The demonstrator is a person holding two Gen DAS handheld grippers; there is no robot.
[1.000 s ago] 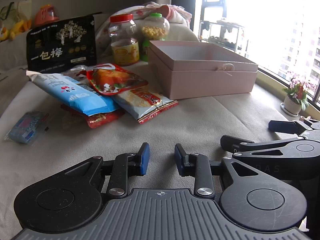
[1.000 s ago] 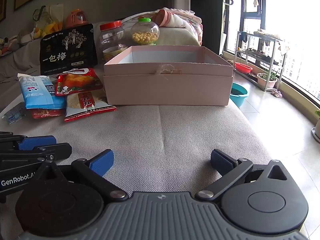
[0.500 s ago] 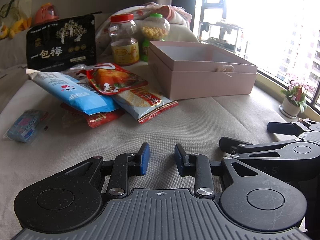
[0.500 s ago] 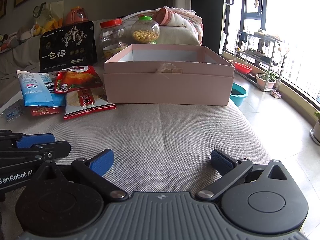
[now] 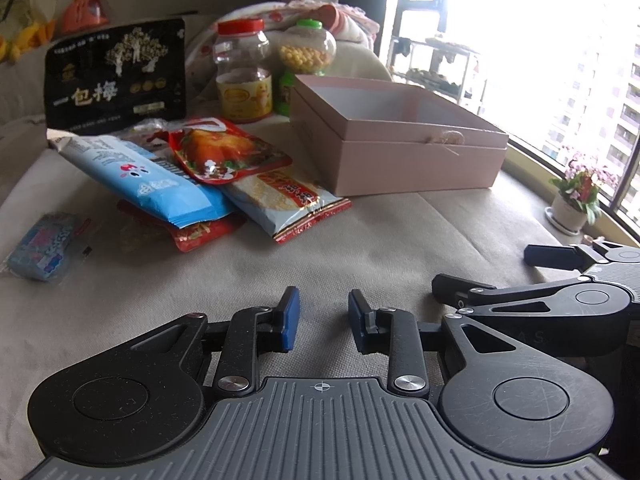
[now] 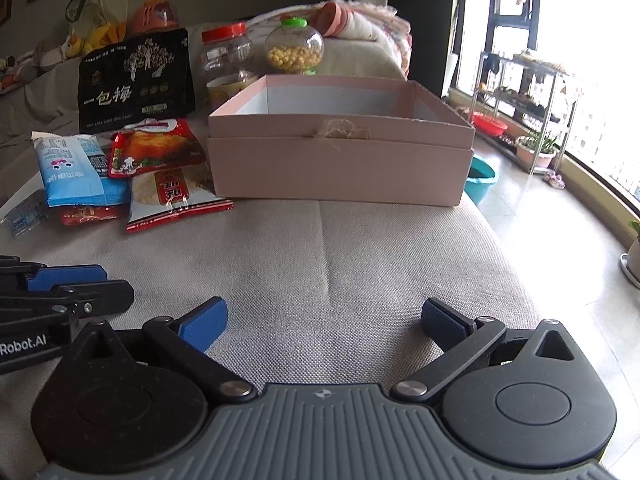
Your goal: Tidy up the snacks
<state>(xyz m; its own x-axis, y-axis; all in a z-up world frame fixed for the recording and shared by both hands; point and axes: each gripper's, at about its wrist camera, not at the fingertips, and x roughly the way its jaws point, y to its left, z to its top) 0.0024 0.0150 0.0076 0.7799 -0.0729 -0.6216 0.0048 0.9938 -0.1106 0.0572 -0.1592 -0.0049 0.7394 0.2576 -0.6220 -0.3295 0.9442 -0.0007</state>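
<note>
While nothing is yet picked up, I hold both grippers low over the beige cloth [image 6: 360, 264], side by side, pointing at the goods. My left gripper [image 5: 319, 322] has just been narrowing its jaws to a small gap, nothing between them. My right gripper [image 6: 324, 322] stands wide apart, empty, likely ready for a bulky item. The snack packets [image 5: 192, 176] lie heaped at my left's eleven o'clock. The open pink box [image 6: 340, 148] sits at my right's twelve o'clock, seemingly empty, probably their destination. Two jars [image 5: 244, 76] and a black bag [image 5: 116, 72] stand behind.
</note>
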